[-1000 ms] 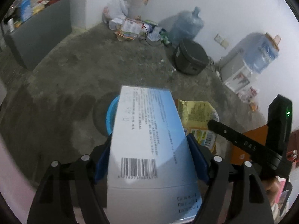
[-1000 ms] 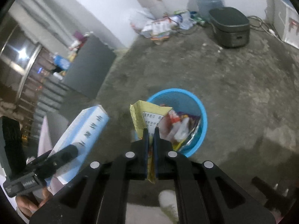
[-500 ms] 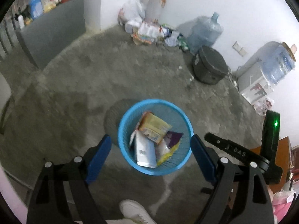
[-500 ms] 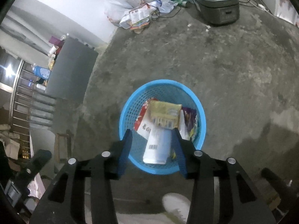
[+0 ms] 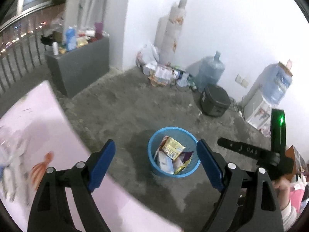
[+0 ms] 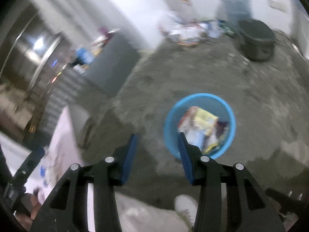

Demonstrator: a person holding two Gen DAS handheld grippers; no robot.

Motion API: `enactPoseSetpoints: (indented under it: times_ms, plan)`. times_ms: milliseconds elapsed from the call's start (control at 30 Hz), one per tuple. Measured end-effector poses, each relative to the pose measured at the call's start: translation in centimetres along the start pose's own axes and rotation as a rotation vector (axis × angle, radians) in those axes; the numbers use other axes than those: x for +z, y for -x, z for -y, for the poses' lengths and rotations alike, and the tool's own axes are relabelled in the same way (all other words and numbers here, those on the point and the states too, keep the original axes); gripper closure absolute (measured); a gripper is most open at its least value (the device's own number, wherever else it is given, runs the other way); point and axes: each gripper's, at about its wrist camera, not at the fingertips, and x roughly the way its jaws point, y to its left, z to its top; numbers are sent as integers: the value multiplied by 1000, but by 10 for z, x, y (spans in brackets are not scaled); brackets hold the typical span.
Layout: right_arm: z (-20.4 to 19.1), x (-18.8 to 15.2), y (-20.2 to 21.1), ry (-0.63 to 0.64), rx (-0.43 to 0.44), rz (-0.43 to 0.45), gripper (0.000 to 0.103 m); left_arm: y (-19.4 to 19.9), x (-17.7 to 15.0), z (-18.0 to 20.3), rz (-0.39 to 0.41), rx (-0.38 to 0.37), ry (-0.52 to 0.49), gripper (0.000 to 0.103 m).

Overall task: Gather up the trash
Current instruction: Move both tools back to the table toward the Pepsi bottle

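— Bare concrete floor (image 5: pixel 119 104), white walls, and the blue basket (image 5: pixel 152 145) standing alone in the middle. Where is the trash now?

— Inside it: a yellow packet (image 5: pixel 171 148) lies on top, with a pale carton (image 5: pixel 164 161) beside it. Both grippers are empty.

— How do the fingers stand?

— The left gripper (image 5: pixel 156 164) is spread wide, and the basket shows between its blue pads (image 5: pixel 102 160). The right gripper (image 6: pixel 157 158) is parted too, holding nothing; the basket sits ahead and to its right.

— So what's the next target?

— Probably the loose heap of wrappers (image 5: pixel 162 75) at the far wall, straight ahead and well apart from both. A pink table (image 5: pixel 38 127) lies to the left gripper's left; anything on it is too blurred to name.
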Motion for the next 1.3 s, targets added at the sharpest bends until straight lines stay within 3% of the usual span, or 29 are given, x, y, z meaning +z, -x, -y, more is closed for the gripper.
enactPoseSetpoints:
  times_ms: [167, 300, 533, 700, 867, 1033, 1167, 1300]
  plan:
    - [-62, -18, 11, 159, 118, -47, 58, 80, -40, -35, 100, 93, 10, 19]
    - [-117, -37, 2, 261, 242, -119, 58, 134, -77, -74, 155, 214, 71, 19]
    - [-208, -69, -22, 425, 373, -237, 58, 209, -144, -156, 231, 413, 342, 19]
    - [-255, -83, -30, 522, 386, -255, 58, 236, -169, -196, 268, 549, 441, 19]
    - [-297, -83, -37, 622, 402, -227, 58, 225, -174, -228, 238, 631, 465, 20]
    - [-342, -92, -46, 773, 419, -196, 55, 208, -189, -253, 166, 644, 487, 40]
    - [-382, -112, -45, 1051, 498, -135, 40, 200, -200, -268, 134, 572, 549, 58]
    - [-418, -133, -61, 1299, 478, -130, 38, 201, -205, -280, 122, 569, 582, 76]
